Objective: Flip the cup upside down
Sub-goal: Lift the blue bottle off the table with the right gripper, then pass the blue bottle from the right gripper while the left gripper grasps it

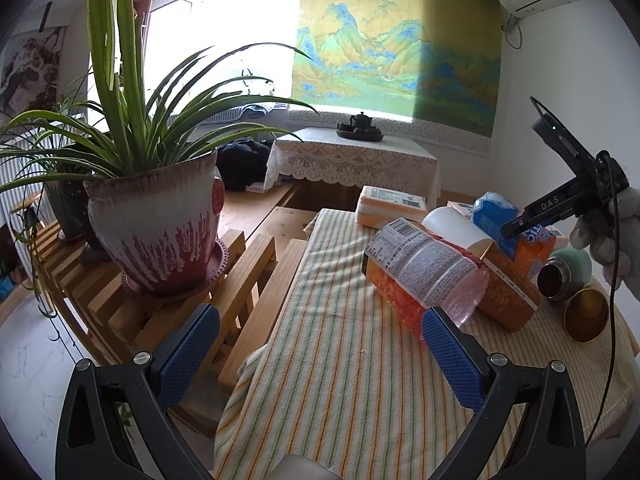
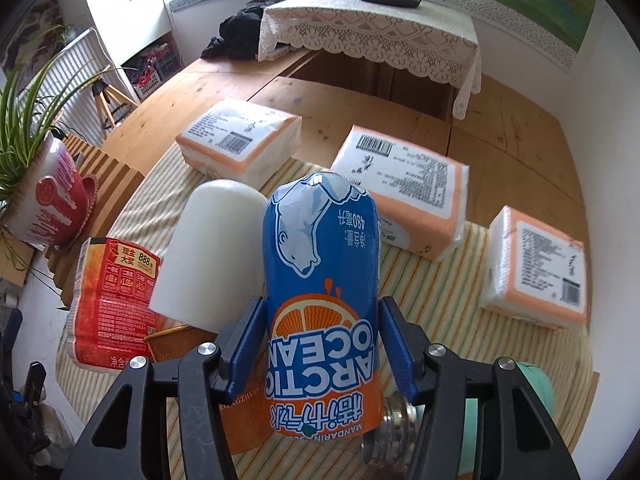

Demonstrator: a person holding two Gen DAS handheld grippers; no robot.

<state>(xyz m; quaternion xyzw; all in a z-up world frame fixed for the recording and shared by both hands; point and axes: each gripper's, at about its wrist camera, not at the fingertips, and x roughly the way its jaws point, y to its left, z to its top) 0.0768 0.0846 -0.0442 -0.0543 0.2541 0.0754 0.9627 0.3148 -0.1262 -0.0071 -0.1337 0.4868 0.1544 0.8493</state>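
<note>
The blue-and-orange Arctic Ocean cup point(image 2: 320, 280) sits between the blue fingers of my right gripper point(image 2: 322, 344), which is shut on its orange half. Its label reads inverted and its rounded blue end points away from the camera. In the left wrist view the same cup point(image 1: 496, 216) is held tilted above the orange box point(image 1: 504, 288), with a gloved hand point(image 1: 608, 236) behind the right gripper point(image 1: 520, 226). My left gripper point(image 1: 320, 356) hangs open over the striped cloth point(image 1: 340, 360) with nothing between its pads.
A white cup point(image 2: 216, 256), a red snack bag point(image 2: 112, 304), three tissue packs point(image 2: 404, 188) and a lying green flask point(image 1: 564, 272) with a gold cap point(image 1: 586, 316) crowd the cloth. A potted plant point(image 1: 160, 232) stands on a slatted rack at left.
</note>
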